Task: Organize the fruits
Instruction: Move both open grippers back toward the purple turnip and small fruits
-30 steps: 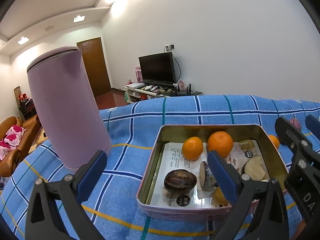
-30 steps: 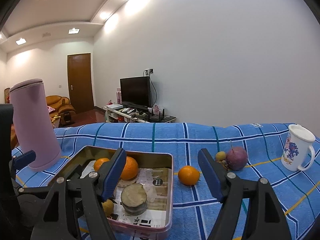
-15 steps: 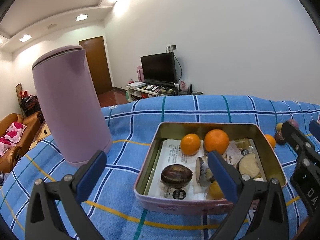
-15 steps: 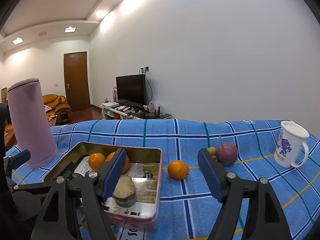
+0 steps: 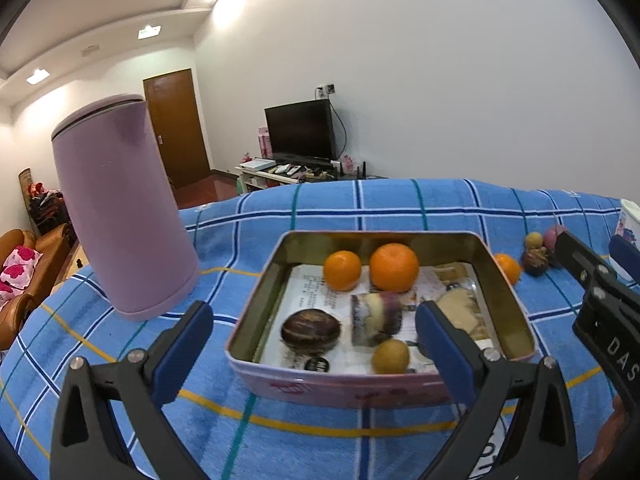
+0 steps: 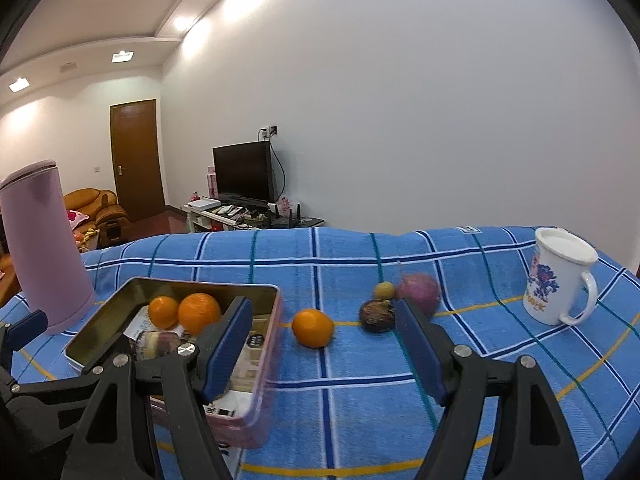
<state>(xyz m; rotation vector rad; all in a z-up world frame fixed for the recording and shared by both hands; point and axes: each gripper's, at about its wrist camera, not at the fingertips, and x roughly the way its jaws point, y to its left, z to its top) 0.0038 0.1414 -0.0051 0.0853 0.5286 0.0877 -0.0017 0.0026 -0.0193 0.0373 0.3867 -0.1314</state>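
A pink tin (image 5: 508, 292) (image 6: 264, 364) stands on the blue checked cloth. It holds two oranges (image 5: 394, 267) (image 6: 199, 313), a dark round fruit (image 5: 311, 330), a small yellow fruit (image 5: 391, 356) and a purple-and-cream cut piece (image 5: 375, 316). On the cloth right of the tin lie an orange (image 6: 312, 328), a dark fruit (image 6: 376, 315), a small yellow fruit (image 6: 384, 290) and a purple round fruit (image 6: 418, 293). My left gripper (image 5: 312, 344) is open and empty in front of the tin. My right gripper (image 6: 322, 354) is open and empty, just short of the loose orange.
A tall lilac jug (image 5: 120, 216) (image 6: 44, 248) stands left of the tin. A white printed mug (image 6: 560, 276) stands at the right of the cloth. Paper sheets line the tin. A TV, a door and a sofa are far behind.
Both grippers have drawn back and lifted a little, so the tin and the loose fruits sit farther off. The right gripper has turned right. Both stay open.
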